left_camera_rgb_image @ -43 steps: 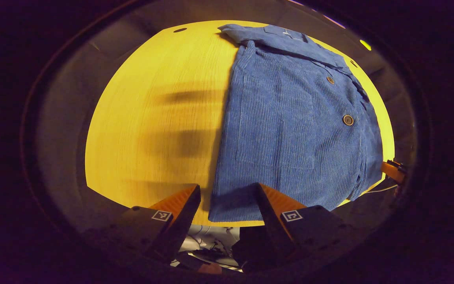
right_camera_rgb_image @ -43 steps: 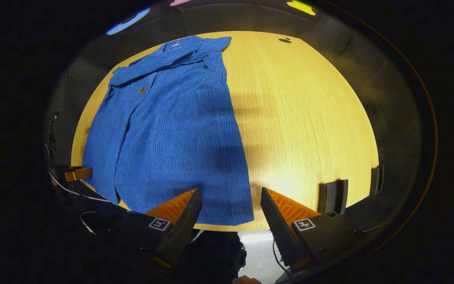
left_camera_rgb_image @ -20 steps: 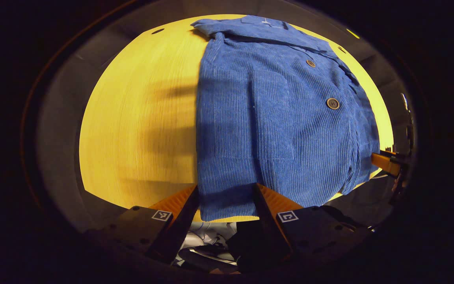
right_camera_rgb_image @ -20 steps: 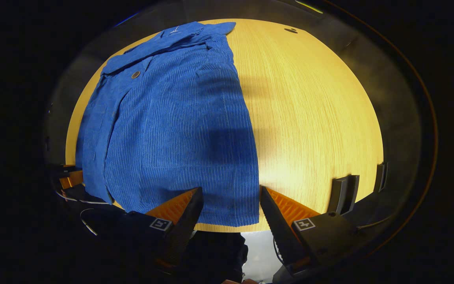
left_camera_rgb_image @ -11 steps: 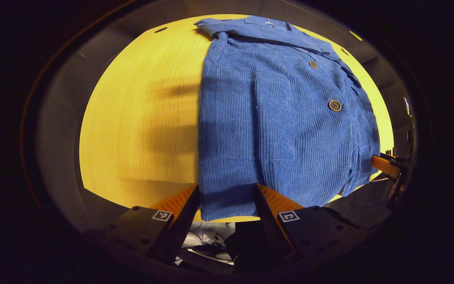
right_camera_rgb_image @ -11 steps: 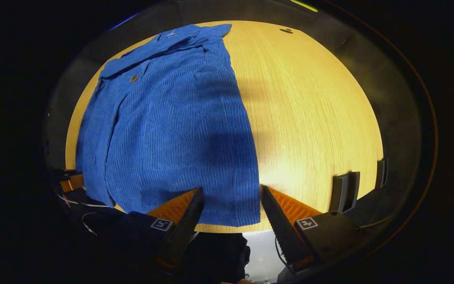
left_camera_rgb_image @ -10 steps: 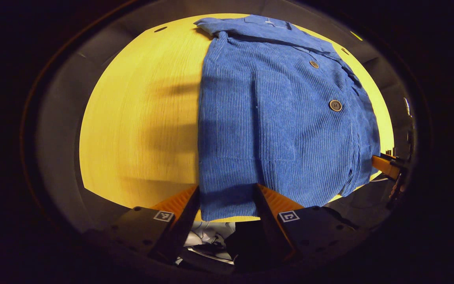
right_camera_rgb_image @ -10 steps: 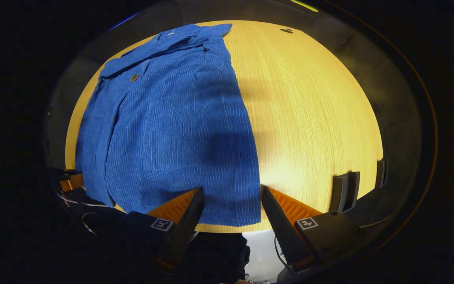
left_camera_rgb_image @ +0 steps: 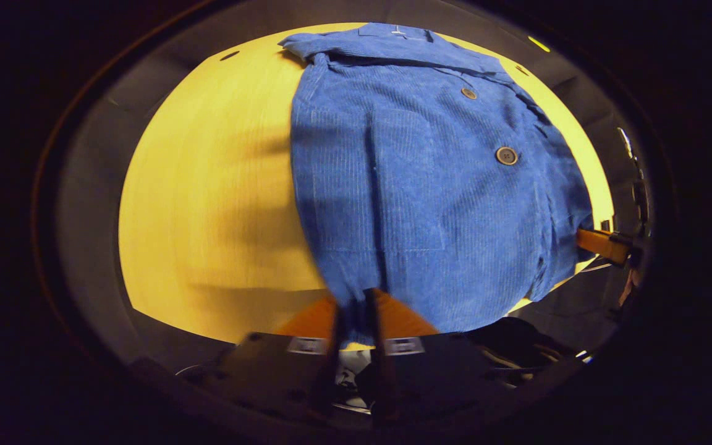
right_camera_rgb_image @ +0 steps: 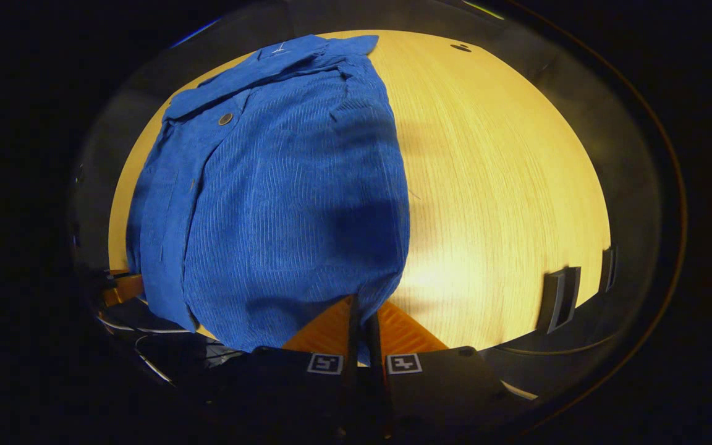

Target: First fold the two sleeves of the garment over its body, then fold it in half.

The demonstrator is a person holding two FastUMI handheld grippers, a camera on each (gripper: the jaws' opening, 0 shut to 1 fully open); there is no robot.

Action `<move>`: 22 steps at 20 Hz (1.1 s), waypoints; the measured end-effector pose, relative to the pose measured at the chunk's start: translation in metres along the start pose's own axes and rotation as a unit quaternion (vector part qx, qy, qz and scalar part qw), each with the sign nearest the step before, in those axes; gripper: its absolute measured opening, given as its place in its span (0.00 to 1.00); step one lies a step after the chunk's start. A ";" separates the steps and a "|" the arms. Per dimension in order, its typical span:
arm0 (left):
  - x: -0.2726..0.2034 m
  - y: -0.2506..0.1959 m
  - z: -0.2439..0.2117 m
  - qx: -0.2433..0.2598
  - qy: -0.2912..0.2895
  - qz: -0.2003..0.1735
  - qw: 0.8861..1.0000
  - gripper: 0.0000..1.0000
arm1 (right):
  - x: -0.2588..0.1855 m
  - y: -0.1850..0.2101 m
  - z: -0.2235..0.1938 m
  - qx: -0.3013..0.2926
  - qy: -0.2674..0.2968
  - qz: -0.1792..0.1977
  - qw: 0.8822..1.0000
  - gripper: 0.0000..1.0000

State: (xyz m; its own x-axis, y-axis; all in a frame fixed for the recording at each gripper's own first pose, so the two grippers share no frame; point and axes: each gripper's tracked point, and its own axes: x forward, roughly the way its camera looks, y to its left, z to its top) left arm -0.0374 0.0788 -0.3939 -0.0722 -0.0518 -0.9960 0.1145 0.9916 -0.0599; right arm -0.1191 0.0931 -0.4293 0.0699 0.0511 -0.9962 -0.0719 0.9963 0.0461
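A blue jacket (left_camera_rgb_image: 418, 173) lies flat on a yellow wooden table (left_camera_rgb_image: 207, 185), with its sleeves folded in over its body. Its collar (left_camera_rgb_image: 387, 46) is at the far side of the table and its bottom hem is at the near edge. Two round buttons (left_camera_rgb_image: 506, 155) show on the jacket's front in the left gripper view. The left gripper (left_camera_rgb_image: 354, 309) is at the near edge of the table, and its two fingers are squeezed together on one corner of the hem, so the cloth is pinched between them. The right gripper (right_camera_rgb_image: 361, 318) is at the near edge too, and its fingers pinch the other corner of the hem the same way. The cloth bunches a little where each gripper holds it. In the left gripper view the other gripper (left_camera_rgb_image: 603, 244) shows far off, beside the jacket. Two dark clips (right_camera_rgb_image: 557, 290) sit on the table's edge, well away from the jacket.
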 end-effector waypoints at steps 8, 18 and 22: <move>-0.003 0.000 0.004 -0.042 -0.015 -0.075 0.996 0.00 | -0.002 0.000 0.003 0.066 -0.014 0.049 0.997 0.02; -0.046 -0.005 0.021 -0.033 -0.077 -0.100 0.991 0.00 | -0.048 0.024 0.026 0.069 -0.057 0.079 0.993 0.02; -0.072 0.000 0.033 -0.039 -0.118 -0.114 0.986 0.00 | -0.082 0.038 0.047 0.047 -0.090 0.092 0.991 0.02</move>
State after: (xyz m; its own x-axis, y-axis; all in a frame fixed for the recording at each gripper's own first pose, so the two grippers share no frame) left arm 0.0004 0.0786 -0.3243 0.1470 -0.2906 -0.9455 0.0458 0.9569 -0.2869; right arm -0.0806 0.1304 -0.3426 0.2417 0.2349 -0.9415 -0.0066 0.9706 0.2405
